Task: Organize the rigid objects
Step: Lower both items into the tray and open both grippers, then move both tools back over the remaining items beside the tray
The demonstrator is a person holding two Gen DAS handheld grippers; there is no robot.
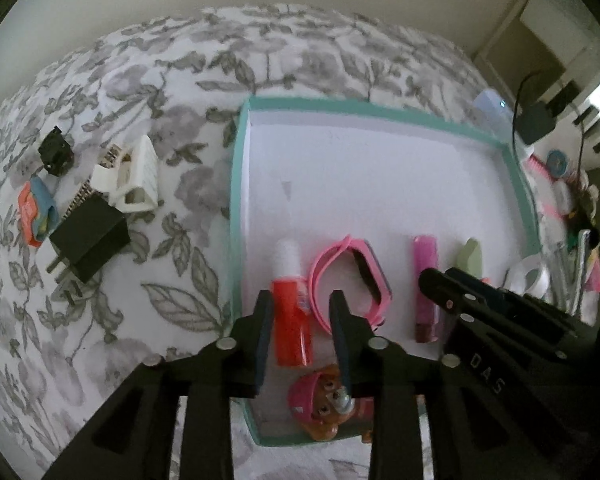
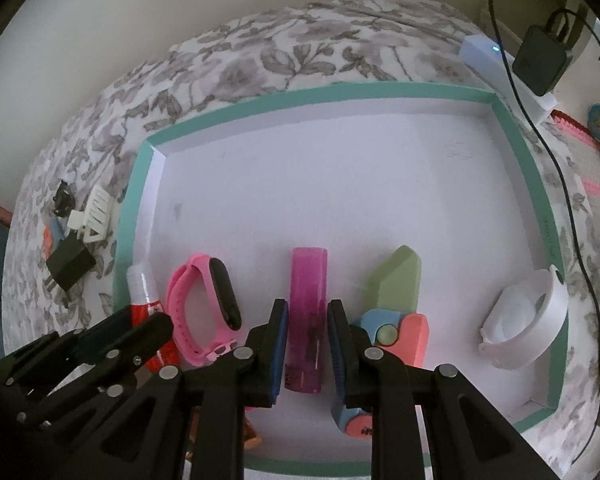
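A white tray with a teal rim (image 1: 237, 200) (image 2: 129, 216) lies on a floral cloth. On its floor, near the front, lies a red bottle with a white cap (image 1: 290, 312) (image 2: 144, 284). My left gripper (image 1: 301, 296) straddles it, open, with a gap at the right pad. Beside the bottle lie a pink wrist watch (image 1: 352, 276) (image 2: 204, 304) and a toy puppy (image 1: 320, 394). My right gripper (image 2: 307, 304) is shut on a magenta lighter (image 2: 308, 280) (image 1: 425, 280), which rests on the tray floor. A green, blue and coral piece (image 2: 396, 284) lies right of it.
A white band (image 2: 528, 316) sits in the tray's right part. Left of the tray on the cloth lie a black charger plug (image 1: 88, 240), a white clip (image 1: 136, 180), a small black part (image 1: 56, 152) and an orange-blue item (image 1: 36, 208). A black adapter (image 2: 540, 60) with cables lies at the far right.
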